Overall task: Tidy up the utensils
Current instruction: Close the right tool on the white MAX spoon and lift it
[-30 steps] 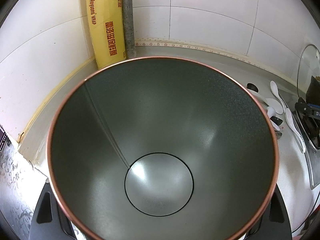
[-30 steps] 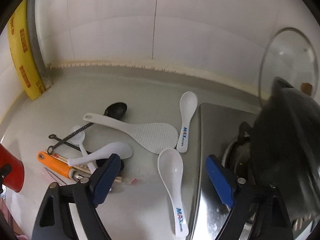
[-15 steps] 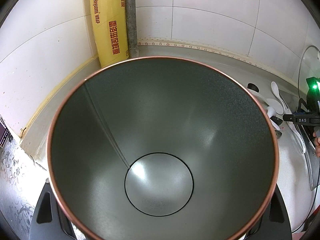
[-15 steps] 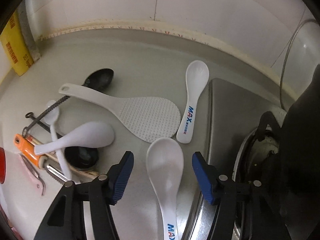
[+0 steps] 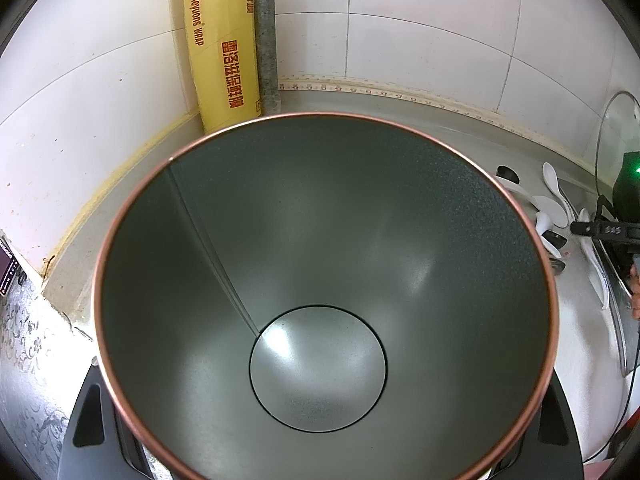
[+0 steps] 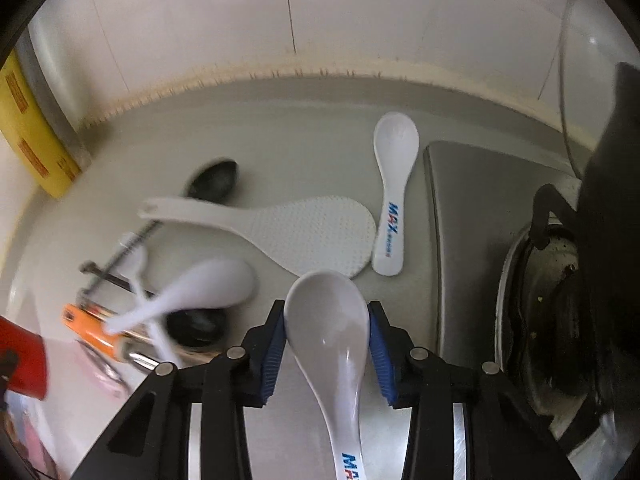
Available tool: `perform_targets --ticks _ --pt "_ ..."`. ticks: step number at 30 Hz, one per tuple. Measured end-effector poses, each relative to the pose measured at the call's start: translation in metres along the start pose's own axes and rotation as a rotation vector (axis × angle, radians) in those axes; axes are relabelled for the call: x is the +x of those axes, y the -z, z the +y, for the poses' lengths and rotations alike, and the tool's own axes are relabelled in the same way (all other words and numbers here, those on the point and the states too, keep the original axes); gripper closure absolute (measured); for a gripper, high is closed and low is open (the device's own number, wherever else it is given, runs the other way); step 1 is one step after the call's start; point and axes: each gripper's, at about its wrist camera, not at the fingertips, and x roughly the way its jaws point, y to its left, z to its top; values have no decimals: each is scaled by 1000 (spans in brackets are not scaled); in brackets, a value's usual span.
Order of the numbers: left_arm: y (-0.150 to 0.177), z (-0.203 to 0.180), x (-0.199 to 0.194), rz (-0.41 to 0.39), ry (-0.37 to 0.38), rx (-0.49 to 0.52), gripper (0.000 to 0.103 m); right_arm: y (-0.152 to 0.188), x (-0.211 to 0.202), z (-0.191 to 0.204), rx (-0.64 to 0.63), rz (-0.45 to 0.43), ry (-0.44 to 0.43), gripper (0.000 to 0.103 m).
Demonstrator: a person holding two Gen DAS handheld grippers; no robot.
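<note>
1. The right gripper [image 6: 326, 344] is clamped on the bowl of a white spoon [image 6: 326, 320], its blue pads [image 6: 276, 344] pressed against both sides, the handle running back between the fingers.
2. The left gripper [image 5: 320, 456] carries a metal cup [image 5: 320, 240] with a copper-coloured rim, mouth facing the camera, nothing inside it. Only the black finger bases show at either side of the cup; I cannot tell how tightly they are closed.
3. Just ahead of the held spoon lies a white rice paddle [image 6: 308, 236], its dimpled blade almost touching the spoon's tip.
4. Beside the paddle, along the edge of the steel stove top [image 6: 460, 220], lies a second white spoon [image 6: 394, 192] with blue lettering.
5. To the left is a blurred heap: a third white spoon [image 6: 208, 284], a thin white spoon [image 6: 138, 276] under it, a black spoon [image 6: 216, 180] behind the paddle handle, an orange-handled tool [image 6: 90, 328] and a thin wire brush [image 6: 116, 256].
6. Count: four white spoons, one paddle, one black spoon.
7. A yellow box of cling wrap [image 5: 222, 44] stands upright in the tiled corner against a grey pipe [image 5: 266, 32].
8. A black pan [image 6: 608, 220] sits on the burner at the right, with a glass lid [image 6: 592, 40] leaning on the wall behind.
</note>
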Motion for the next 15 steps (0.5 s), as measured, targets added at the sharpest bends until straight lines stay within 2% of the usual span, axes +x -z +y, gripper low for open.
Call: perform_targets --ticks 10,15 --pt "0 1 0 10 -2 13 13 11 -74 49 -21 -219 -149 61" --pt "4 6 5 49 -2 -3 13 15 -92 80 -79 -252 -205 61"
